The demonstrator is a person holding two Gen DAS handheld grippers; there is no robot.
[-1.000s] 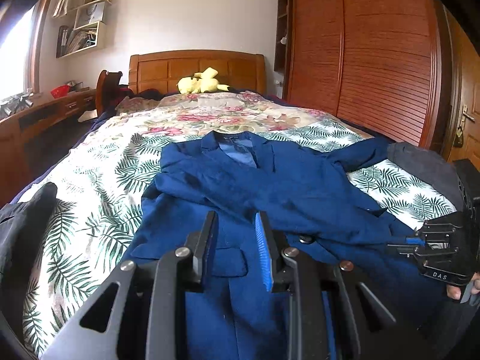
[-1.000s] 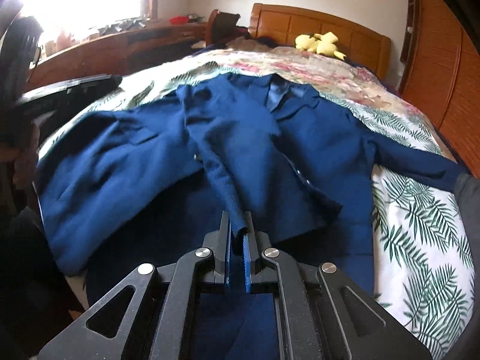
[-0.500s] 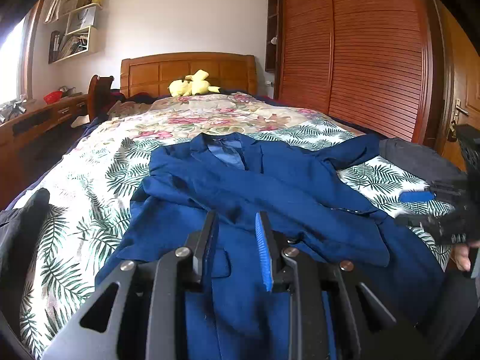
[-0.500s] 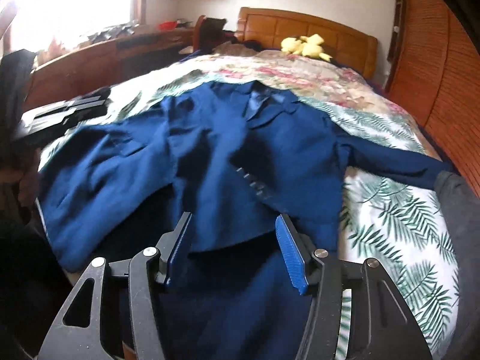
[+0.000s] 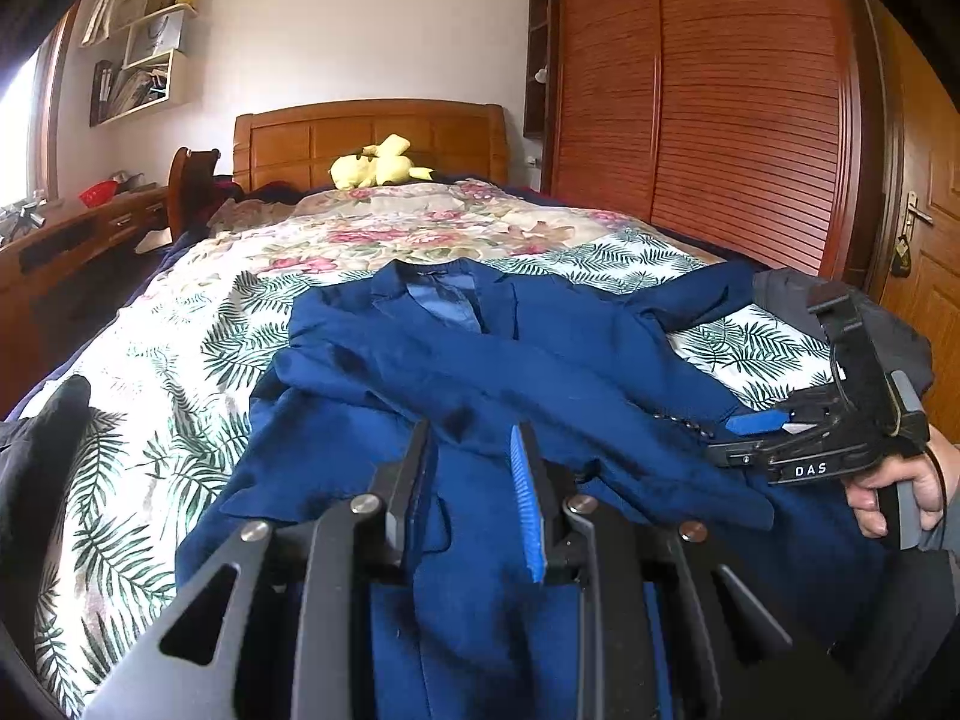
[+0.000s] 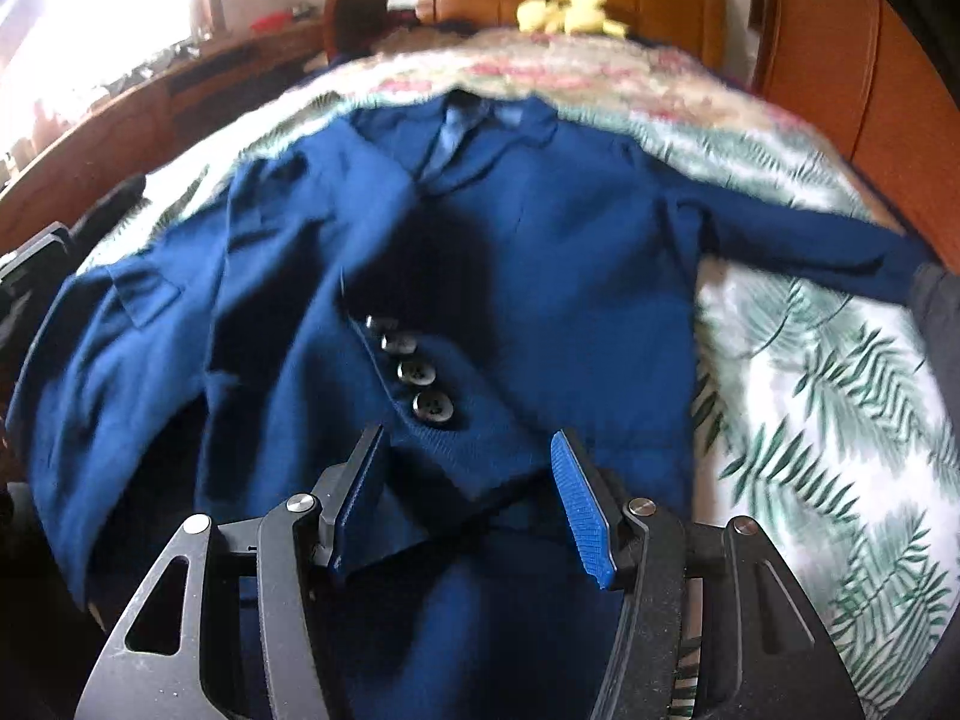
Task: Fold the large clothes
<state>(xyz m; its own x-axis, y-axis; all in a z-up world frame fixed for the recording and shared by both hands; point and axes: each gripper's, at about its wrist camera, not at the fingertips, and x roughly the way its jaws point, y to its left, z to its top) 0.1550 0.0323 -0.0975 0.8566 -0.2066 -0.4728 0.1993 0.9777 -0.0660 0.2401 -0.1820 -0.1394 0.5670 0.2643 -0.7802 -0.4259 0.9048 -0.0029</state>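
The blue jacket (image 6: 540, 276) lies on the bed (image 5: 180, 360), one sleeve folded across; my right gripper (image 6: 474, 498) has just opened, both grippers hold nothing, the far-right sleeve remains.

We've open bedspread (image 5: 180, 324) left of jacket (image 5: 480, 372); dark garment (image 5: 780, 300) and wardrobe (image 5: 720, 120) crowd the right side.

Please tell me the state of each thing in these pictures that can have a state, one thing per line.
Dark blue suit jacket: flat on the bed, one sleeve folded across the front.
Other sleeve: stretched out sideways.
Left gripper: open, empty.
Right gripper: open, jaws just opened, sleeve cuff loose between them.
Brown wardrobe door: closed.
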